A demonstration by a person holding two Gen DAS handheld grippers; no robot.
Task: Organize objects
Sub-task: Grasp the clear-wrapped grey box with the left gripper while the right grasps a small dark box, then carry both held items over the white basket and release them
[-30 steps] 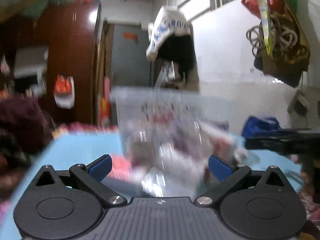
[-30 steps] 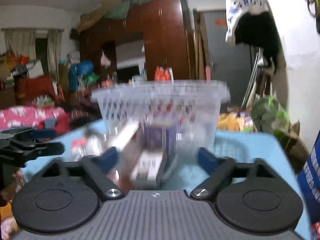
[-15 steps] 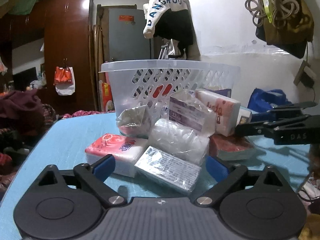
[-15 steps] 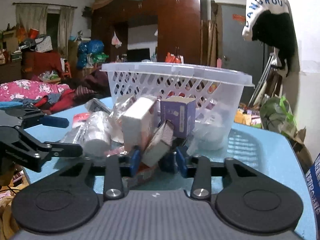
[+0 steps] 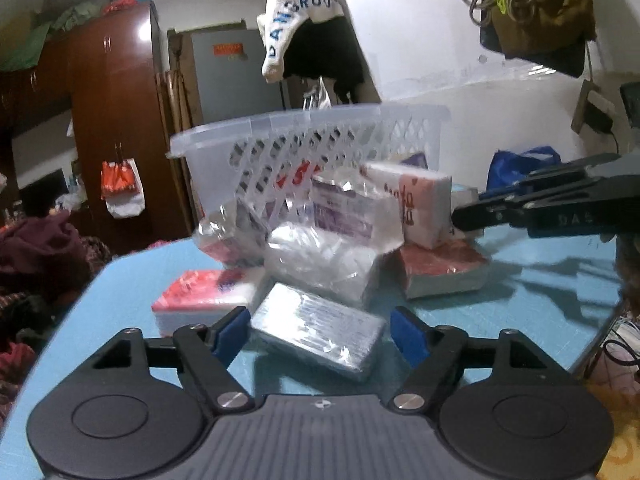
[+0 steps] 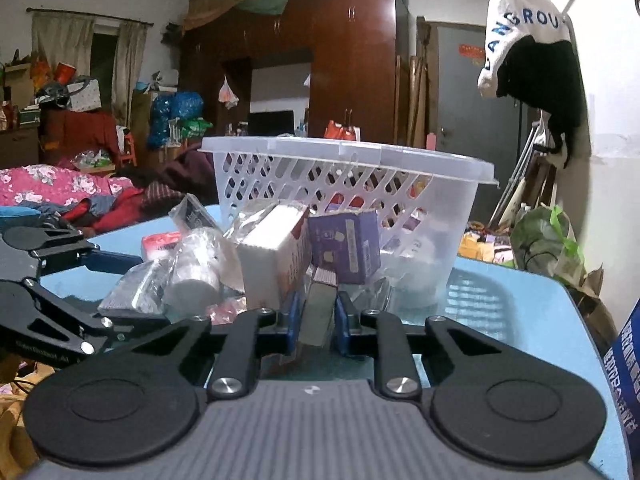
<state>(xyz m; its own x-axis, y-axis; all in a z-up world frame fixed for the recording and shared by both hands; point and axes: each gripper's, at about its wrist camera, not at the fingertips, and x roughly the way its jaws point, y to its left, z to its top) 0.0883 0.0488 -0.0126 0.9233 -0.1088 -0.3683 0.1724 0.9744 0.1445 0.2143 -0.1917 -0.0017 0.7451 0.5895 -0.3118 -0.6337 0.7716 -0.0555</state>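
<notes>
The right gripper (image 6: 316,322) is clenched on a slim box (image 6: 317,307) standing on edge at the near side of the pile, with the white mesh basket (image 6: 420,204) directly beyond. The left gripper (image 5: 320,330) spreads wide, straddling a foil-wrapped packet (image 5: 316,330) lying flat, long axis running near-right to far-left.

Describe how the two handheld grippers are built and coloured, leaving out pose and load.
Both look alike. The left gripper has a ribbed dark-grey body, two round black discs, black linkage arms with silver pivot screws, and blue finger pads. The right gripper shows the same black frame, silver screws and blue pads. Seen from the side, its arm carries pale raised lettering. No cables or sleeves show.
</notes>
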